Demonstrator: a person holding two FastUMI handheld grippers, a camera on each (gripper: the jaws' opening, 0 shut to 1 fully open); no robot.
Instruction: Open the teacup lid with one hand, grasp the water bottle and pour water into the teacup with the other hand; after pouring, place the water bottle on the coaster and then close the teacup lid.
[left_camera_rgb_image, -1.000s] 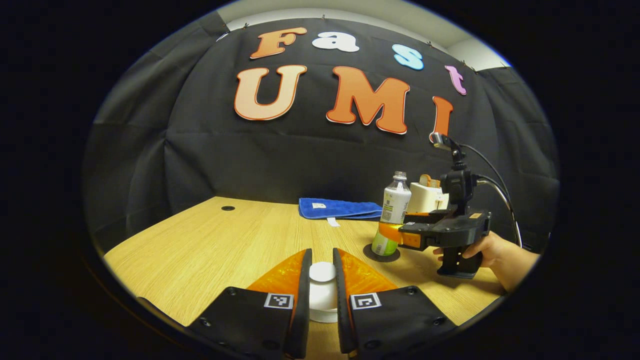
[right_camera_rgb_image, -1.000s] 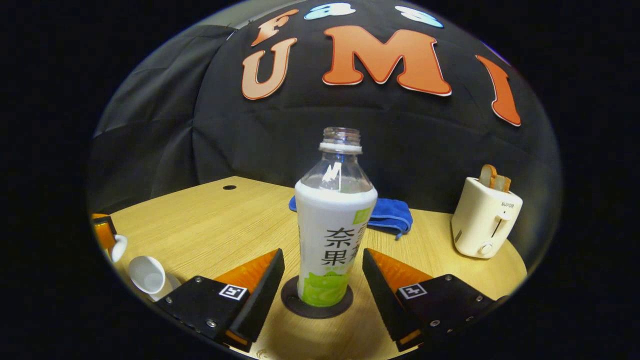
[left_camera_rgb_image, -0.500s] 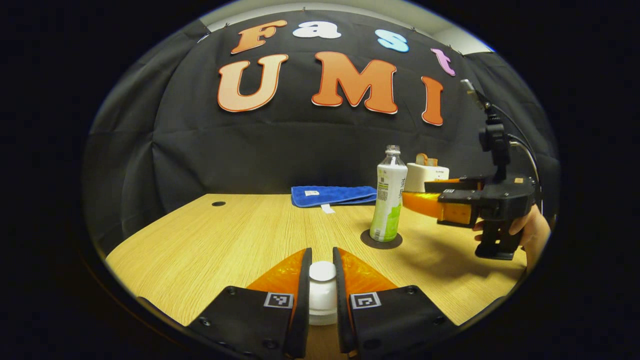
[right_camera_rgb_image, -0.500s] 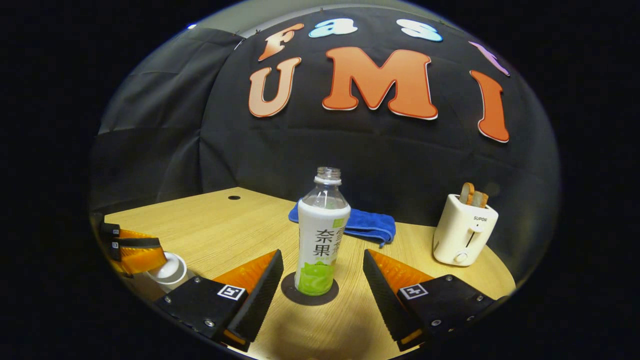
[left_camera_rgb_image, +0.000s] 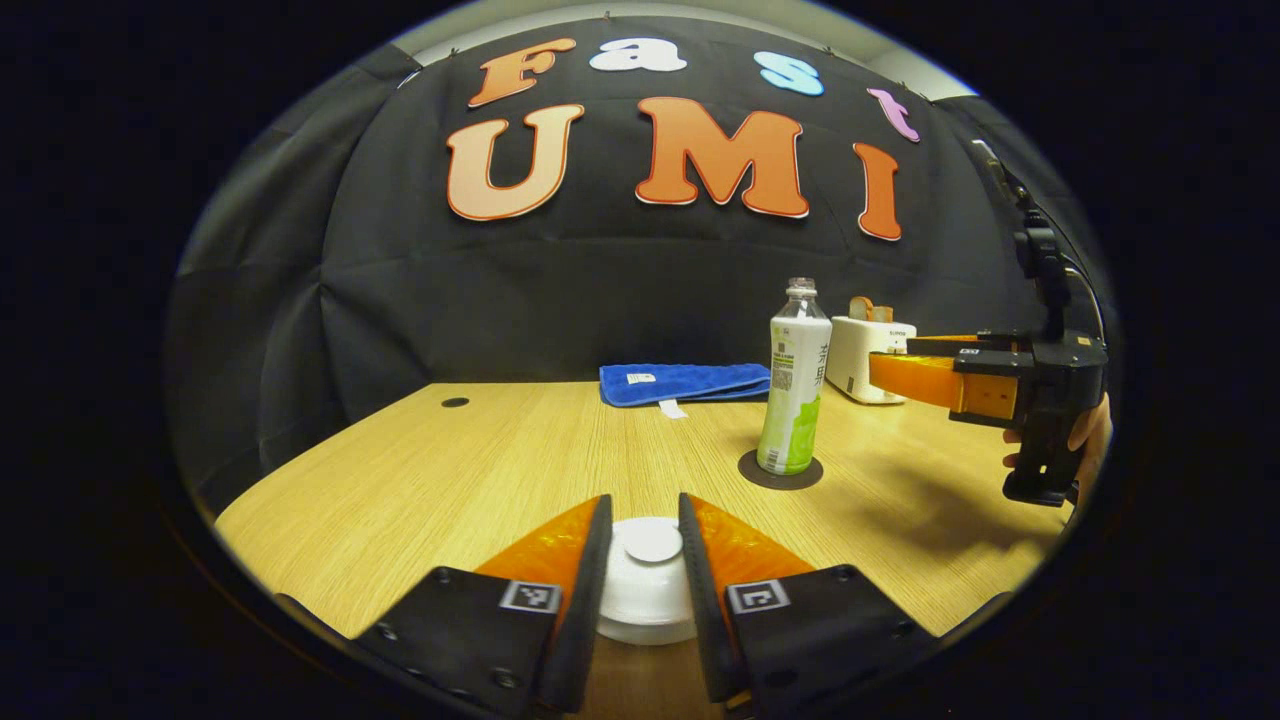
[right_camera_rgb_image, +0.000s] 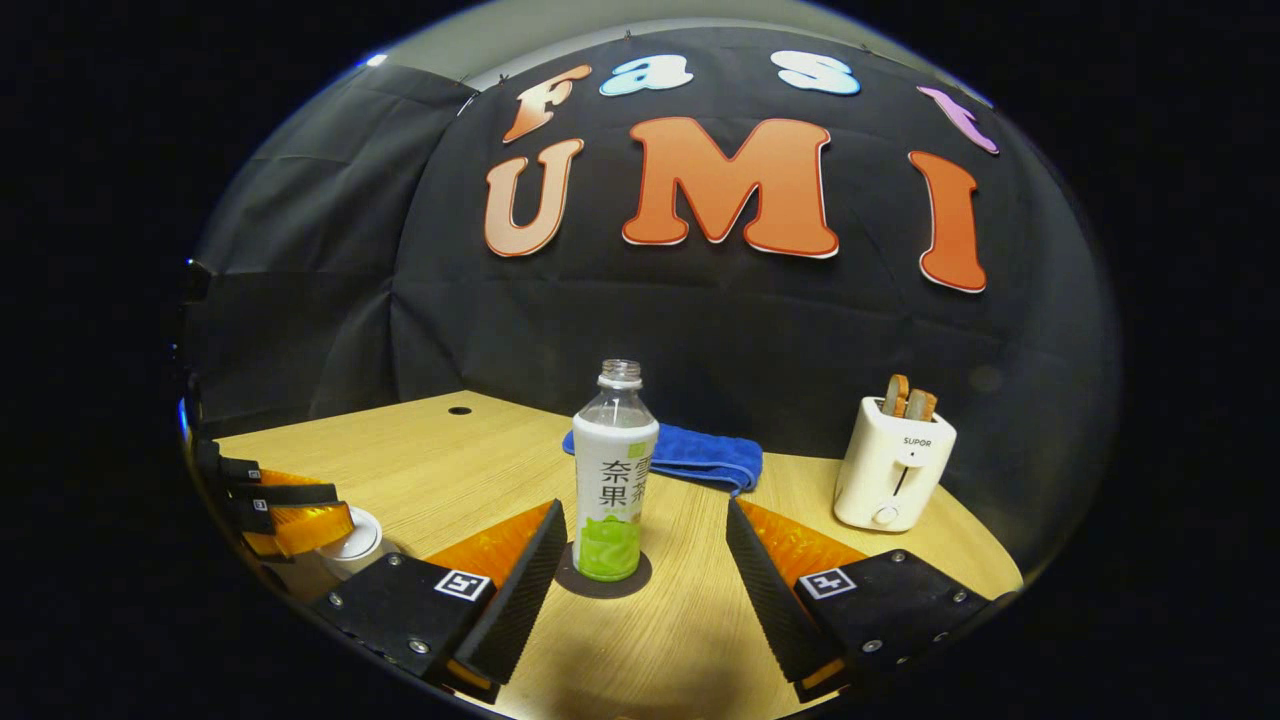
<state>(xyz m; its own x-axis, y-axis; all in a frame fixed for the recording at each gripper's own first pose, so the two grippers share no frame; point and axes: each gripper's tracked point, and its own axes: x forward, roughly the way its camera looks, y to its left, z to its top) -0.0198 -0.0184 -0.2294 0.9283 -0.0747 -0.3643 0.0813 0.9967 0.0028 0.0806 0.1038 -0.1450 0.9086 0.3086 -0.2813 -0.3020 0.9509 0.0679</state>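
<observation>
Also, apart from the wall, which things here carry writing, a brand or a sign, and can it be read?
water bottle: large characters and fine print on its label, not quoted here.
toaster: one short brand word on the front, too small to read surely.
blue cloth: white tag, print too small to read.
left gripper and right gripper: square coded markers, patterns without words.
</observation>
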